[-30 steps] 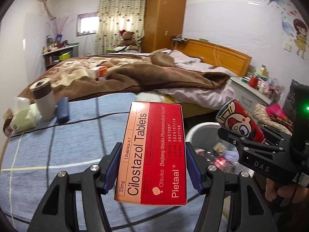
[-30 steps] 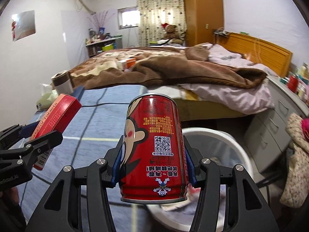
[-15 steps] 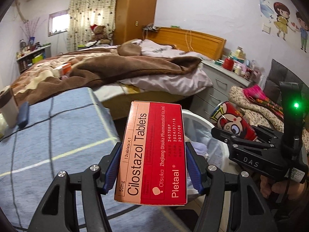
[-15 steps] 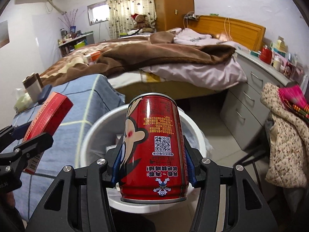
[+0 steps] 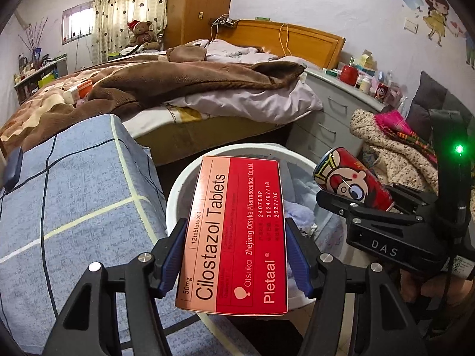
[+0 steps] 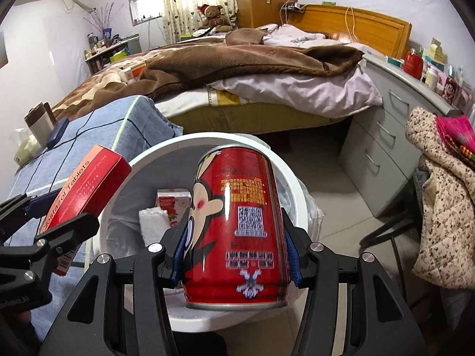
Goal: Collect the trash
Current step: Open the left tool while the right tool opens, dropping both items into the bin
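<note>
- On the left, our left tool [image 5: 234, 255] is clamped on the red medicine box [image 5: 234, 234], blue pads pressed on its two long edges; the box hangs in the air over the near left part of the white trash bin [image 5: 178, 190], just beside the blue checked tabletop [image 5: 74, 195].
- In the middle, the bin is open-mouthed and already holds a small printed packet [image 6: 172, 204] and a white wad [image 6: 154, 222], so we judge the carry step done and the drop step at hand.
- On the right, our right tool [image 6: 234, 255] is clamped on the red cartoon can [image 6: 237, 222], which is held over the bin's opening, tilted a little away from us.
- Next move, as we judge it: part each tool's fingers while box and can are inside the rim line; the box sits nearer the rim and the tabletop edge, so it may want a nudge further in before release.
- Against the frame a second ago: then the tabletop filled the view under the box and the bin showed only at the side; now the bin lies directly below both pieces, and both grips are unchanged.
</note>
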### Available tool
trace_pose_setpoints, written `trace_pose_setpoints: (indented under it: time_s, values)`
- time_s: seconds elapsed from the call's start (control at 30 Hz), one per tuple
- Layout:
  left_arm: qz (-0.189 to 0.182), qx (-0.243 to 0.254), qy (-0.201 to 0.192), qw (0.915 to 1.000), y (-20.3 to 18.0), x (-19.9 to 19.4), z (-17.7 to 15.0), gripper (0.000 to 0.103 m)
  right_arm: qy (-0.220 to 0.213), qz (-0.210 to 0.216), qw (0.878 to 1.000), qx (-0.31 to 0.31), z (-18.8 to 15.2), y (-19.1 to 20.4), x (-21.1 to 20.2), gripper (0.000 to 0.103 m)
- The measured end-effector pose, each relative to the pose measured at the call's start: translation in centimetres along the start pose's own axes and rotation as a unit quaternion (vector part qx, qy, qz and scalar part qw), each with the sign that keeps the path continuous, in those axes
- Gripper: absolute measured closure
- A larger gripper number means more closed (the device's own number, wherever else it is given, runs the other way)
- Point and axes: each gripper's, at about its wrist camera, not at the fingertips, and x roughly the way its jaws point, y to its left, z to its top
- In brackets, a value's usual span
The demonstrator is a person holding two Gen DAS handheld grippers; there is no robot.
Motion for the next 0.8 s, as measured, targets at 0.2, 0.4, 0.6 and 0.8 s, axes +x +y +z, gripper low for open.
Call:
trace_pose_setpoints:
  time_s: [0.2,0.4,0.6,0.8]
  values:
    - [-0.005,-0.010,-0.001,0.9999,-0.1,0.0,0.1,0.034,-0.016,0.005,1.000,0.016,-0.1,-0.5,-0.8,0.033]
    - [-0.006,-0.022,-0.005,0.9997,0.6,-0.7,0.0,0.034,-0.035,0.004,0.999,0.027,-0.2,-0.6,-2.0,0.033]
    - [-0.001,-0.024,-0.015,0.9996,0.6,-2.4,-0.5,0.034,-0.054,0.001,0.998,0.025,-0.5,0.2,-3.1,0.033]
    - [0.005,-0.025,-0.035,0.9991,0.7,-4.2,-1.1,0.034,-0.078,0.001,0.997,0.029,-1.0,0.6,-4.7,0.033]
